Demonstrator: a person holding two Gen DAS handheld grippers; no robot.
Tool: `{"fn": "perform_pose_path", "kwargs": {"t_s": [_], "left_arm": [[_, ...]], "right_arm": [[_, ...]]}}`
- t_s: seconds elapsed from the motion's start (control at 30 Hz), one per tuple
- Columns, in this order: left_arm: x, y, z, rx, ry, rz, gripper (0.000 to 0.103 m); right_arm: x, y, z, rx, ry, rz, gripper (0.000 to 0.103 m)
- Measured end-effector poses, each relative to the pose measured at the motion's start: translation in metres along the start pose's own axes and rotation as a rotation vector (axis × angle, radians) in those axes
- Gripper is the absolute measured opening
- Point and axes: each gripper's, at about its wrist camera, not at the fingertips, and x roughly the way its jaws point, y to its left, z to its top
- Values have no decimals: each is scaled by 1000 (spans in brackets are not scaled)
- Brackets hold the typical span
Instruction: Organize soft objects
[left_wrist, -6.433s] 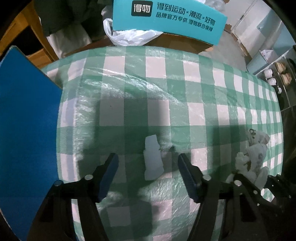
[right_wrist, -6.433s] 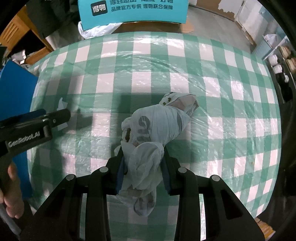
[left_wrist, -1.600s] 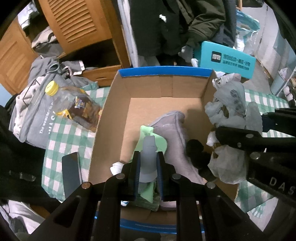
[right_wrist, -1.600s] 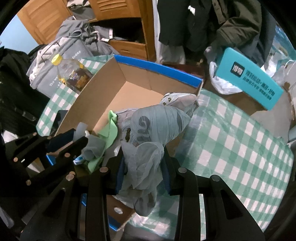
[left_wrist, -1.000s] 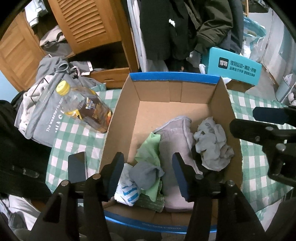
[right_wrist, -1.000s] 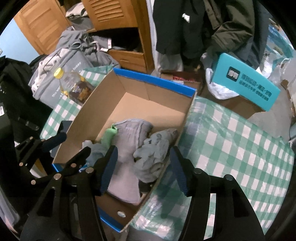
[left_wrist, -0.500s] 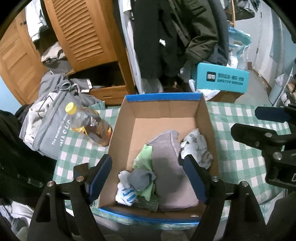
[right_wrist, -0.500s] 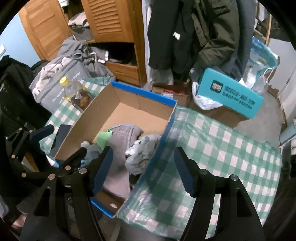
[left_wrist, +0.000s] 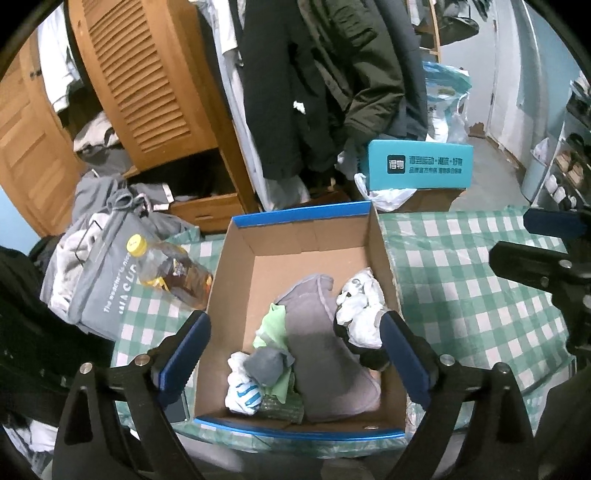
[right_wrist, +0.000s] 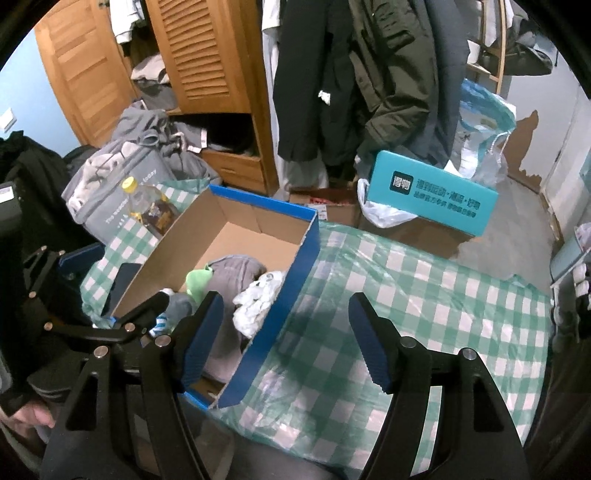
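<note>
Both claws hang empty: our left claw is widening, our right claw spread. Soft clothes lie inside the blue-rimmed cardboard box. We risk snagging the white crumpled garment by the wall, or nudging the box off the green checked surface.

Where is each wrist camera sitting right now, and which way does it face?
Left wrist: above the cardboard box, angled steeply down into it; shows the left gripper with jaws opening, nothing between them, and the right gripper's frame at right.
Right wrist: above the checked tablecloth beside the box's blue wall, angled down; shows the right gripper open and empty, the left gripper and a hand at left.
Shared: box, white garment, bottle, teal carton.
</note>
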Motion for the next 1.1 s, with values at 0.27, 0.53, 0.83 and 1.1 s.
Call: {"fn": "perform_pose_path", "kwargs": {"t_s": [0.27, 0.53, 0.83, 1.1], "left_arm": [[-12, -9, 1, 7, -41, 22, 100], [-14, -20, 5, 27, -42, -2, 100], [-11, -23, 5, 31, -29, -10, 101], [-8, -23, 3, 30, -14, -20, 101]], "right_arm": [[-9, -17, -13, 9, -24, -25, 70], [-11, -31, -21, 19, -25, -42, 70], [-9, -39, -23, 32, -11, -35, 70], [-5, -38, -26, 32, -3, -35, 70]]}}
